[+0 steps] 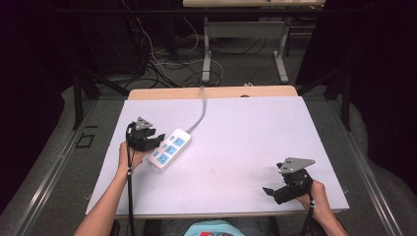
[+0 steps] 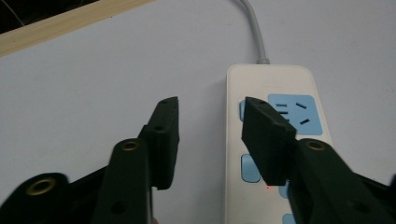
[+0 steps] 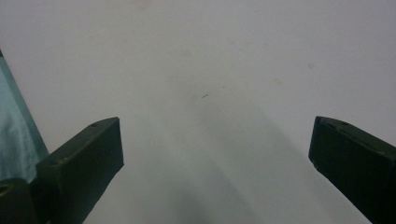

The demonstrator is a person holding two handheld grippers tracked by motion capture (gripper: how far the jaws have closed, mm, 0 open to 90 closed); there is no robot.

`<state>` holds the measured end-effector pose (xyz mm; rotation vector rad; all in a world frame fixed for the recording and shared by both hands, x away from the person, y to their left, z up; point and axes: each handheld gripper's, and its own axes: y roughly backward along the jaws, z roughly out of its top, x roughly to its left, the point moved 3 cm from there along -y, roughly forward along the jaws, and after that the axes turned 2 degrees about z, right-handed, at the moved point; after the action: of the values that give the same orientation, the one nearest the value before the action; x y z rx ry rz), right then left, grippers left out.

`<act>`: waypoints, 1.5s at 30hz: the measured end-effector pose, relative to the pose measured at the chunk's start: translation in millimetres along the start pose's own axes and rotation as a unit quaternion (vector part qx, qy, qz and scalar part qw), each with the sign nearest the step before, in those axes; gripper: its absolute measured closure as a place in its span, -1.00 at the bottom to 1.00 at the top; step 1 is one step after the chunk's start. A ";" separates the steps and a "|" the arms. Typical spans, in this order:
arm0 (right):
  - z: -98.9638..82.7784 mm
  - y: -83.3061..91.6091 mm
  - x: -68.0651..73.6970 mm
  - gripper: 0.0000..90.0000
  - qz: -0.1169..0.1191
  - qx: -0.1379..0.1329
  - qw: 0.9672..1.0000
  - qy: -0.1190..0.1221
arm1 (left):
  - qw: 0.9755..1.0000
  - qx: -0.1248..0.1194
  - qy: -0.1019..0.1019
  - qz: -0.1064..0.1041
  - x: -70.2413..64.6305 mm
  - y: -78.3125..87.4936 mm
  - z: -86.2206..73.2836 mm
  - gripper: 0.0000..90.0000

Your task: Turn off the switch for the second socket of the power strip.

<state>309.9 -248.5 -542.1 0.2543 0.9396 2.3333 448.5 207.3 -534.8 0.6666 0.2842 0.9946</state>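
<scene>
High view: I see a white worktop (image 1: 236, 147) with a wooden strip along its far edge, and a white power strip (image 1: 170, 149) lying flat on its left half, set diagonally. The strip carries blue socket faces, and its grey cable (image 1: 200, 110) runs from its far end toward the far edge of the worktop.

My left hand-held gripper (image 1: 147, 140) sits at the near-left side of the power strip, touching or just beside its long edge; a grey three-cornered plate rides on top of it. My right hand-held gripper (image 1: 273, 191) rests well apart from the strip, near the front right edge of the worktop, pointing left.

Left gripper view: the left hand-held gripper (image 2: 212, 126) has its jaws parted to a moderate gap. One jaw lies over bare worktop, the other over the near edge of the power strip (image 2: 275, 140), covering part of a blue socket face. I cannot tell whether that jaw touches the casing. A small red light shows on the strip between two sockets. The cable (image 2: 256, 32) leaves the far end of the casing.

Right gripper view: the right hand-held gripper (image 3: 215, 140) has its jaws spread wide, with bare worktop (image 3: 210, 70) between them. A strip of teal cloth (image 3: 16, 126) shows at the left edge.
</scene>
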 end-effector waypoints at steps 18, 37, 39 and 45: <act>0.4 0.4 1.6 -0.94 -0.002 0.000 1.000 0.001 | 0.999 -0.005 -0.007 -0.045 -5.5 -1.2 -6.2 1.00; 0.5 -0.1 1.1 -0.93 0.001 0.004 1.000 0.010 | 0.997 0.044 -0.034 -0.051 -14.1 -9.5 -14.6 0.99; 0.5 -0.3 1.5 -0.93 -0.001 0.000 1.000 0.009 | 0.997 0.046 -0.037 -0.051 -14.7 -10.3 -15.1 1.00; 0.4 -0.2 2.3 -0.93 -0.003 0.001 1.000 0.006 | 0.997 0.044 -0.040 -0.048 -15.6 -10.6 -15.4 1.00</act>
<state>308.3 -246.8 -542.1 0.2395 0.9481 2.3314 439.5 196.2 -554.5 0.7645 0.2875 0.8654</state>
